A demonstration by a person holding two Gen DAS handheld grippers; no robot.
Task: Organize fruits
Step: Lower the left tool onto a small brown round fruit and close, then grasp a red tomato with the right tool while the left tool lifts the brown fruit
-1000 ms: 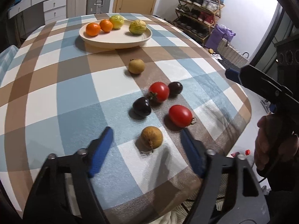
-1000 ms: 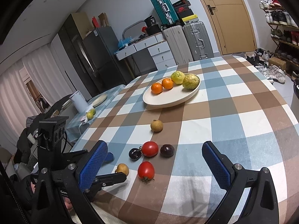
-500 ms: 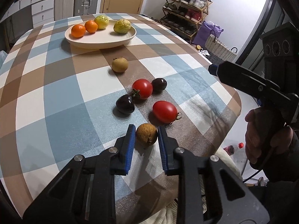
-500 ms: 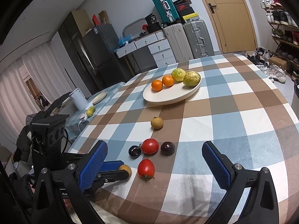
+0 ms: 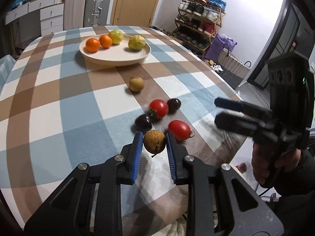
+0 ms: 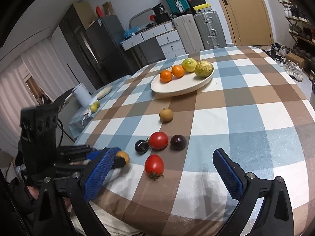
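Observation:
My left gripper [image 5: 154, 142] is shut on a brown rough-skinned fruit [image 5: 154, 141] and holds it just above the checked tablecloth; the fruit also shows in the right wrist view [image 6: 123, 156]. Beyond it lie two red tomatoes [image 5: 179, 130] [image 5: 159, 108], two dark plums [image 5: 143, 122] [image 5: 174, 104] and a second brown fruit [image 5: 136, 84]. A cream plate [image 5: 118, 56] at the far side holds two oranges [image 5: 93, 44] and two yellow-green fruits [image 5: 136, 42]. My right gripper [image 6: 163, 169] is open and empty over the table's near edge, in front of the nearer tomato [image 6: 154, 165].
The round table [image 6: 246, 118] drops off close behind both grippers. Past the table stand suitcases [image 6: 206, 30], a drawer unit [image 6: 163, 41], a fridge [image 6: 102, 45] and a shoe rack [image 5: 198, 27]. A small side table [image 6: 96, 100] holds a white jug.
My left gripper closed on the brown fruit about half a second ago and has since lifted it slightly. My right gripper stayed open and shifted a little.

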